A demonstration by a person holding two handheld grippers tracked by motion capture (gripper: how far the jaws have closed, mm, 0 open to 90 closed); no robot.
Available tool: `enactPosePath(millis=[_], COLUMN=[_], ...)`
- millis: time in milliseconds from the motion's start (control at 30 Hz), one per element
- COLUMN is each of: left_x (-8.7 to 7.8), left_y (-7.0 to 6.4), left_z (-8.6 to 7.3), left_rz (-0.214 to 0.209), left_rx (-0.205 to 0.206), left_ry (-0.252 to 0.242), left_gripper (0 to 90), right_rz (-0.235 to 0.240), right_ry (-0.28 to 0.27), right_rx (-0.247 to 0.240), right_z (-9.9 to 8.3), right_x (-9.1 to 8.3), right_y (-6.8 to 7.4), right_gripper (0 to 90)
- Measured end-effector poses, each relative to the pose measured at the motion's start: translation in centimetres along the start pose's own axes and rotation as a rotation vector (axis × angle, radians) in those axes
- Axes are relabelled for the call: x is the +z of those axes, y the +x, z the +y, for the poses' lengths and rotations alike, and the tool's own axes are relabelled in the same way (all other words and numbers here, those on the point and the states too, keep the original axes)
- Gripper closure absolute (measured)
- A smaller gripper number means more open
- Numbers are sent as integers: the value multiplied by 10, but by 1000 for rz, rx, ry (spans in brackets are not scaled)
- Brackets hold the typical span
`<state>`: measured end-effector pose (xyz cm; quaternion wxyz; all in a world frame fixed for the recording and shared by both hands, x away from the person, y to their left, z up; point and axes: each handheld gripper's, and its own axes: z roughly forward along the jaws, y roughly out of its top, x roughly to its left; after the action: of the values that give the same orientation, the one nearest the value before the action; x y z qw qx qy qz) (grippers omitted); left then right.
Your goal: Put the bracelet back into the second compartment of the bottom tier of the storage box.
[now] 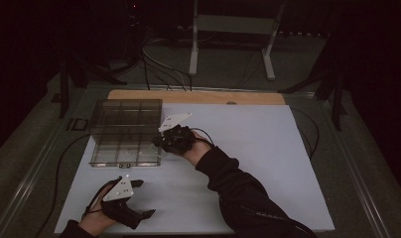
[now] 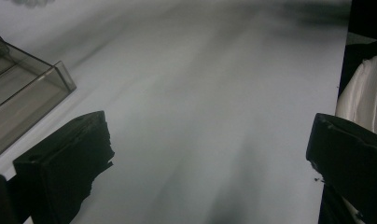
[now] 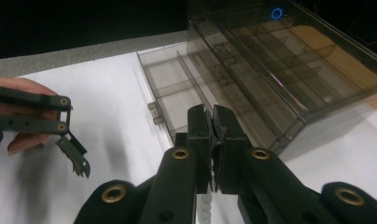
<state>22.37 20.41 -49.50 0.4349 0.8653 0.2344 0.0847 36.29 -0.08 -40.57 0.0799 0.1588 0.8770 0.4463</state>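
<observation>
Right gripper (image 1: 159, 141) sits right at the near right corner of the box (image 1: 125, 131) — its jaws are pressed together, nothing visible between them apart from a sliver of gap. From the right gripper view the gripper (image 3: 213, 122) points at the box's (image 3: 280, 70) front edge, where the clear lid is lifted and the divided compartments show underneath. Whether the tips actually touch the plastic, can't tell. Left gripper (image 1: 141, 198) hangs low near the front edge of the white table (image 1: 248, 148), well apart from the box — jaws spread wide, holding nothing.
</observation>
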Motion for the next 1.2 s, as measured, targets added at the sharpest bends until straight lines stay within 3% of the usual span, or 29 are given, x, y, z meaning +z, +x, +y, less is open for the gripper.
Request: enactPosePath(millis=[533,1200], left_x=[-1,-2], left_y=[0,0], left_z=[0,0], left_rz=[-6,-15], left_rx=[-5,-3], left_ry=[-11,-16], left_gripper=[2,2], right_rz=[18,41], right_ry=[5,22], right_rx=[-31,-31], right_z=[18,34], right_x=[33,70], right_y=[5,9], right_gripper=[876,877])
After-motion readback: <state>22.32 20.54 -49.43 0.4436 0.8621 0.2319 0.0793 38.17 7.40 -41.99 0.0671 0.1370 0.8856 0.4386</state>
